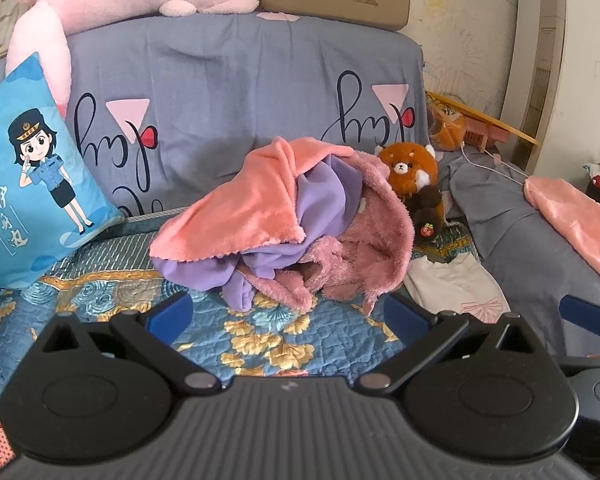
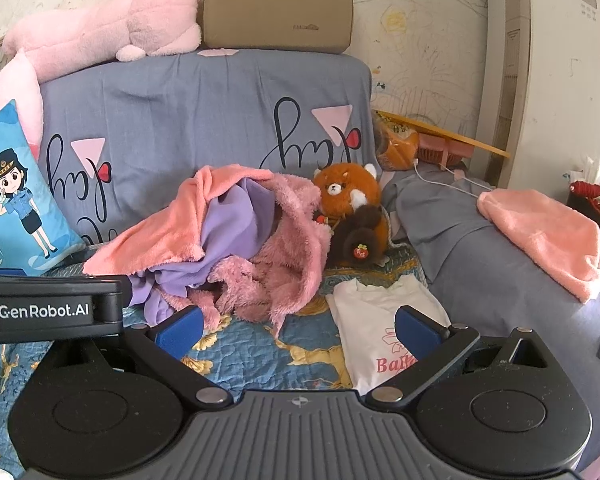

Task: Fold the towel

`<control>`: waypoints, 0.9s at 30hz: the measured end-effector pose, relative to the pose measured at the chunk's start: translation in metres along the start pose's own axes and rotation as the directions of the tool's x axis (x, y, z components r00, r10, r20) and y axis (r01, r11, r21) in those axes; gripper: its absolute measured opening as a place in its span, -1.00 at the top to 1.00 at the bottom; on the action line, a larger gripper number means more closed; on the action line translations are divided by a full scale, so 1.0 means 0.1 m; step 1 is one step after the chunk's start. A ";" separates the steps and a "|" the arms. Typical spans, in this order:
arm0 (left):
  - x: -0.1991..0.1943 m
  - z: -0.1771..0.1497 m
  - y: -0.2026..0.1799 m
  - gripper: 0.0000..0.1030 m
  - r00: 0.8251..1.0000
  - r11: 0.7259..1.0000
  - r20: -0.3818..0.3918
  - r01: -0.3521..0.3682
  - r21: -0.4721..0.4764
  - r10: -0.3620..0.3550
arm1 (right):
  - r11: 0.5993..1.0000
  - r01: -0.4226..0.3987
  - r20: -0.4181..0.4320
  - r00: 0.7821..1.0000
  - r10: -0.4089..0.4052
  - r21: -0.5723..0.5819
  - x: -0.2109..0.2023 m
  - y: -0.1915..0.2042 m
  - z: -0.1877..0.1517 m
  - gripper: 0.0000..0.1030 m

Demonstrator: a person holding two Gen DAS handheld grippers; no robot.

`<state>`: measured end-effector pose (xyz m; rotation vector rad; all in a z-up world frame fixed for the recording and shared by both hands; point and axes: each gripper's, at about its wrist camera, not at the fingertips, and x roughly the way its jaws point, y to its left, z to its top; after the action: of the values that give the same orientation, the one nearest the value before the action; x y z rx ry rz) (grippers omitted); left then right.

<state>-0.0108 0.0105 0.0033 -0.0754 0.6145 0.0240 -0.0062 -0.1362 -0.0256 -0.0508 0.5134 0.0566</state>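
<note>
Both tools wide and empty, poised short of an unsorted heap on the sofa

The grey sofa cover (image 2: 180, 96), printed with looping script I cannot read for certain, drapes the backrest, where a tan cushion (image 2: 278, 4) carries small illegible lettering. The heap (image 2: 228, 240) of coral, purple and pink plush cloth lies crumpled mid-seat toward the back edge; the coral towel (image 1: 236, 216) drapes over it, so an edge probably needs lifting free first. A second coral towel (image 2: 548, 240) sits already folded at the seat's right end. The white garment (image 2: 376, 320) reads "Ball…", partly hidden. The left tool (image 1: 288, 316) and right tool (image 2: 300, 326) hold nothing; "GenRobot.AI" shows on the left tool's side.
</note>
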 end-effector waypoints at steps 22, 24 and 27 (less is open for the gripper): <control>0.37 -0.23 0.60 -0.99 0.990 0.991 -0.045 -0.130 0.018 0.131 | 0.994 -0.069 0.045 0.996 0.073 -0.086 0.69 0.26 -0.18 -1.00; 0.38 -0.30 0.76 -0.99 0.992 0.993 -0.044 -0.118 0.026 0.119 | 0.988 -0.081 0.108 0.989 0.096 -0.131 0.87 0.39 -0.17 -0.98; 0.42 -0.47 1.02 -0.99 0.992 0.996 -0.084 -0.093 -0.006 0.092 | 0.958 -0.132 0.158 0.972 0.176 -0.255 1.23 0.65 -0.12 -0.90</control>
<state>-0.0074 0.1088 -0.0656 -0.0574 0.7013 0.1141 0.0906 -0.0667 -0.0985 -0.2432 0.3274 0.2754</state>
